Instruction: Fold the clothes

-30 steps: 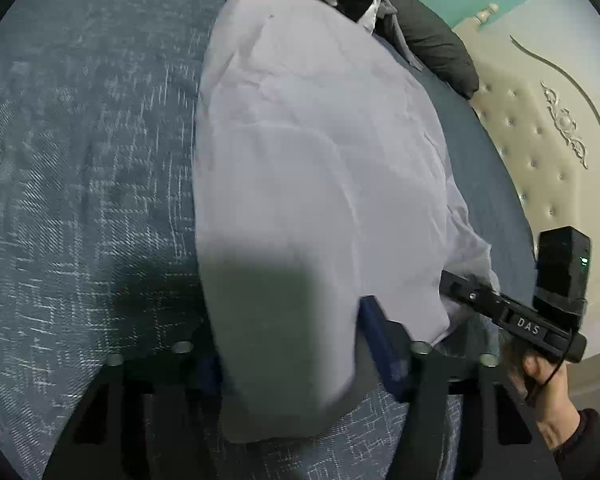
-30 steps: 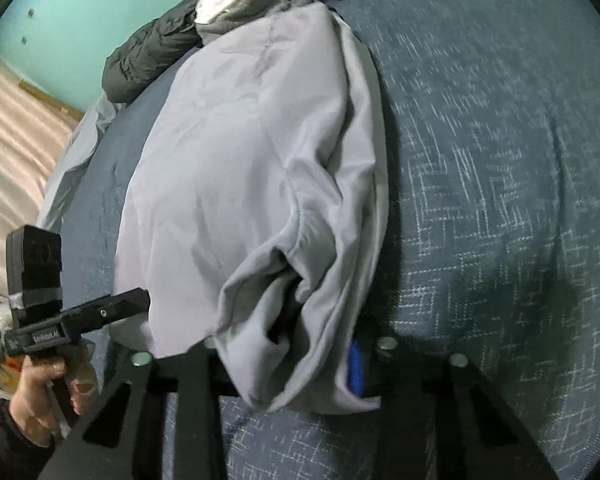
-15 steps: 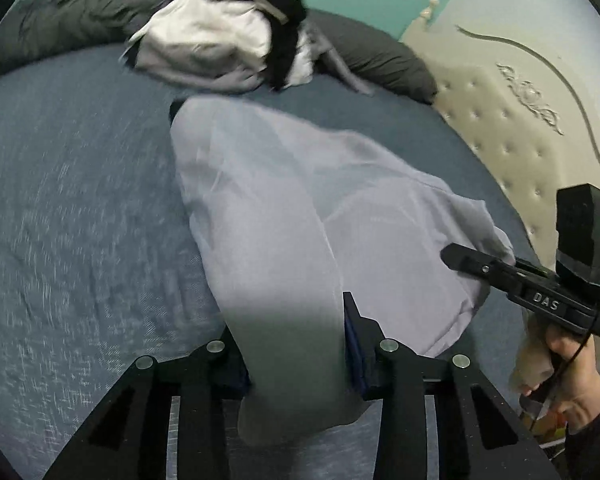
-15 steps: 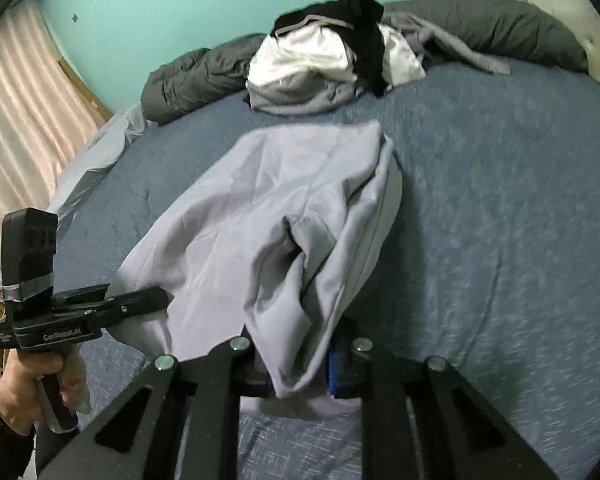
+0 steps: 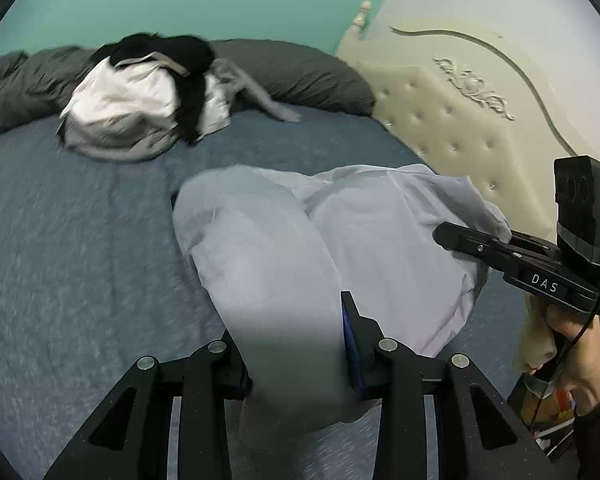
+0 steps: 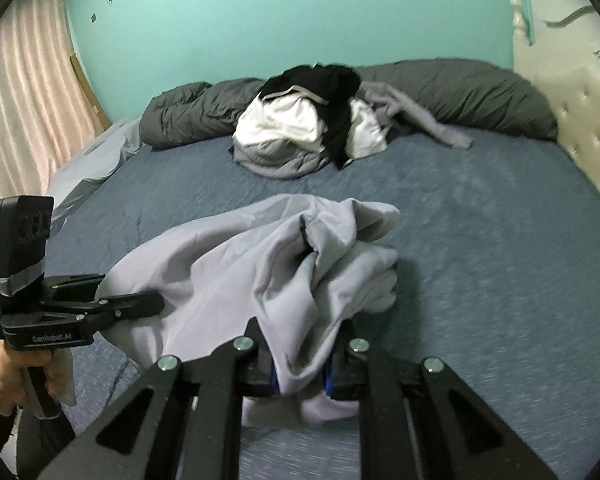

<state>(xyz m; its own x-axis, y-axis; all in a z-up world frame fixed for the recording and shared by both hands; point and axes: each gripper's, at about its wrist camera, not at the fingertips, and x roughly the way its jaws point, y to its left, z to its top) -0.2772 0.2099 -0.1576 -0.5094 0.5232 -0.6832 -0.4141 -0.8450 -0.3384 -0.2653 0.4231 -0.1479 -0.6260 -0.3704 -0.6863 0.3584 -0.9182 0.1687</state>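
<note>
A light grey garment (image 5: 364, 240) hangs bunched over the near part of the blue bed, gathered toward me. My left gripper (image 5: 296, 364) is shut on one thick fold of it, and the cloth hides the fingertips. In the right wrist view the same grey garment (image 6: 228, 264) sags between both tools, and my right gripper (image 6: 300, 372) is shut on another bunched fold. The right gripper (image 5: 448, 236) also shows at the right of the left wrist view, its tip against the cloth. The left gripper (image 6: 156, 300) appears at the left of the right wrist view.
A pile of white, black and grey clothes (image 6: 312, 128) lies at the far side of the blue bedspread (image 6: 480, 240). A dark grey duvet (image 6: 460, 88) runs along the teal wall. A cream tufted headboard (image 5: 460, 128) stands at the right, pink curtains (image 6: 16, 100) at the left.
Both grippers have lifted and pulled back with the grey garment. The cloth has gone from lying long and flat on the bed to being gathered and raised near me.
</note>
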